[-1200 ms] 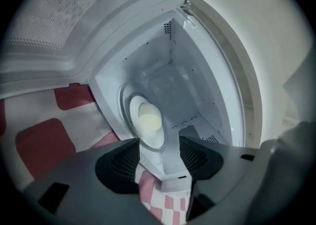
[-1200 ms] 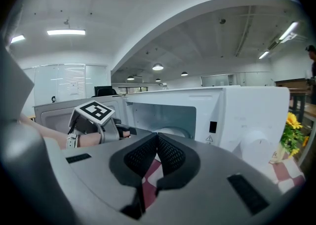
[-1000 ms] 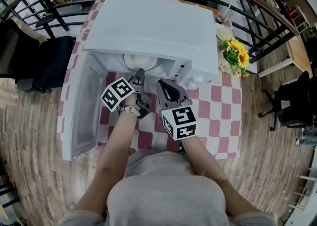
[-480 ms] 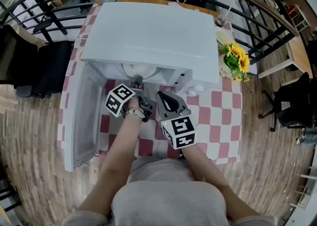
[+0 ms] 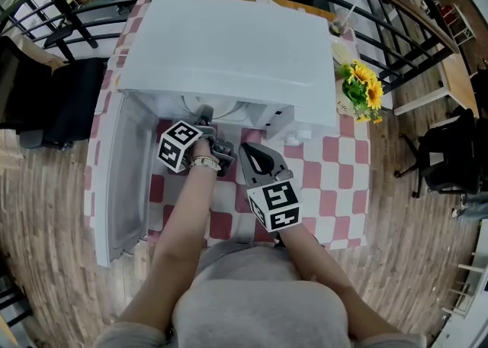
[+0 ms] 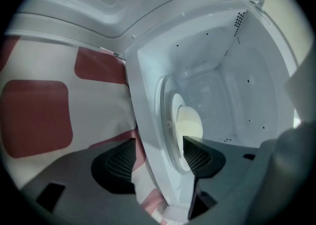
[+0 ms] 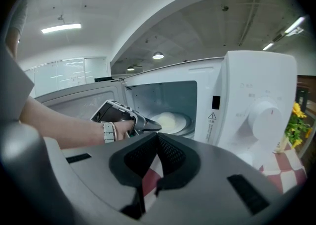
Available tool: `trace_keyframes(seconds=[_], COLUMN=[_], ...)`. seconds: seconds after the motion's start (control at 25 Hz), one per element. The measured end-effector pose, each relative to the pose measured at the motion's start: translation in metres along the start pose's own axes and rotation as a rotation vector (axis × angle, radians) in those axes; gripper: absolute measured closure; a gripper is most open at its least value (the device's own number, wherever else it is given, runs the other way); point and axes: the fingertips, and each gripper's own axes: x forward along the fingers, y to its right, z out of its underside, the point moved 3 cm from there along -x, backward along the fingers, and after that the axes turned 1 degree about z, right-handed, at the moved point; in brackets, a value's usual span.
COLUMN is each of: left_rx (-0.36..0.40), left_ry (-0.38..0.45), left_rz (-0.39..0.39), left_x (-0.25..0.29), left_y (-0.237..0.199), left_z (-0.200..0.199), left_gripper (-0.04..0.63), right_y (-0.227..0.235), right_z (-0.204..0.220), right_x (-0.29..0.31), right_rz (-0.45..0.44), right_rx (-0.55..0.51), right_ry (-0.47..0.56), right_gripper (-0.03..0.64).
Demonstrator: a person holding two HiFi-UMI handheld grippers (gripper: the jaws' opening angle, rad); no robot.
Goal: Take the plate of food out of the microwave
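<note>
Left gripper (image 6: 158, 159): jaws wide apart, just been opening, nothing clamped. Its tips are at the microwave (image 5: 229, 41) mouth with the front sill between them. Plate of food (image 7: 170, 120) sits inside, door (image 5: 126, 178) swung open. Right gripper (image 7: 157, 140): jaws together, empty, over the checked tablecloth (image 5: 335, 178).

left grey two-jaw gripper with marker cube (image 5: 203, 115) eased lower and further toward the open mouth of the white microwave (image 5: 229, 41), rolled sideways, its jaws just opened wider with the front sill (image 6: 147, 135) between them, round white plate of pale food (image 6: 190, 123) now closer ahead of its tips, right grey gripper (image 5: 248, 149) sunk slightly
</note>
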Motion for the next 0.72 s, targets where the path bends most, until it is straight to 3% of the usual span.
trace_keyframes(seconds=[0.36,0.72], left_rx=[-0.01,-0.053], left_ry=[-0.004,-0.022], left_rz=[-0.043,-0.014], left_x=[0.0042,-0.0027], left_y=[0.0005,0.0009], left_z=[0.0017,0.0036], left_gripper=[0.313,0.381], right_y=[0.0025,0.0014], right_z=[0.0018,-0.0012], right_x=[-0.0074,-0.0095], right_rz=[0.009,0.014], right_rx=[-0.014,-0.011], right_ry=[-0.01,0.001], right_gripper=[0.592,0.592])
